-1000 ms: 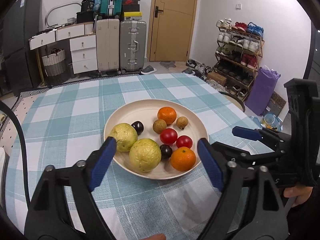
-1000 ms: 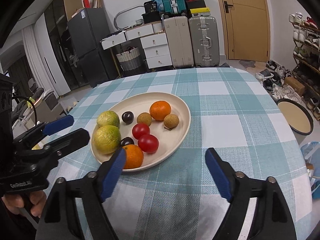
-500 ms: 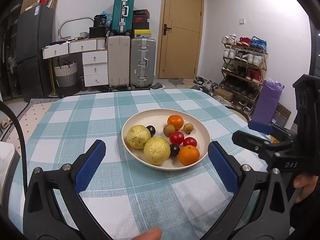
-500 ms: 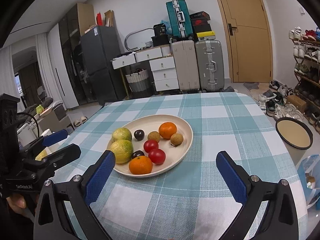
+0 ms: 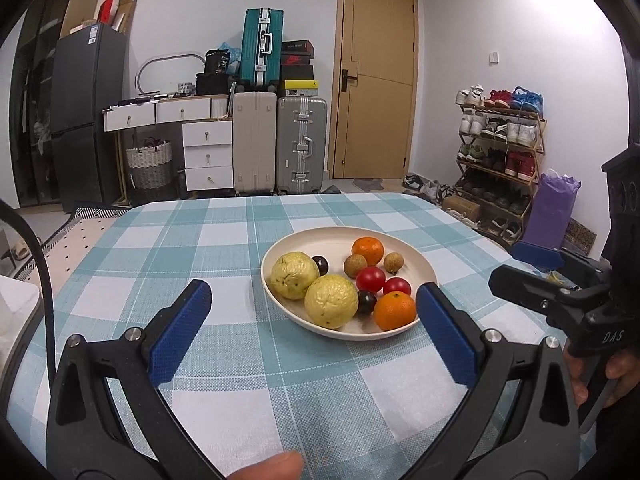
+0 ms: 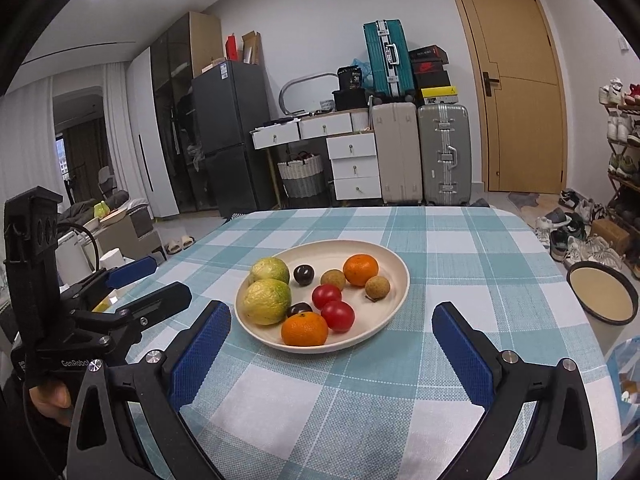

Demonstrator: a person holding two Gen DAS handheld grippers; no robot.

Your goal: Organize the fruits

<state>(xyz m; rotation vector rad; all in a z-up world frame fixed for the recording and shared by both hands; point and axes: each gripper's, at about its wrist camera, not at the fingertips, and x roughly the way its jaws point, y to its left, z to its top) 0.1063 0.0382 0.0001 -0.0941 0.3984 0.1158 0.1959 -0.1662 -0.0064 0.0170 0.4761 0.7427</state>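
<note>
While both tools hover spread, empty | left gripper (image 5: 312, 312), right gripper (image 6: 332, 340) short of plate (image 6: 390, 308) | fruits all on plate, mid-table | risk: round tomatoes (image 6: 338, 315) roll, plate nudged

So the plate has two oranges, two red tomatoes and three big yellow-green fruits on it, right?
Almost. There are only two big yellow-green fruits, not three. The right wrist view shows them side by side on the plate, with the two oranges and two tomatoes.
</note>
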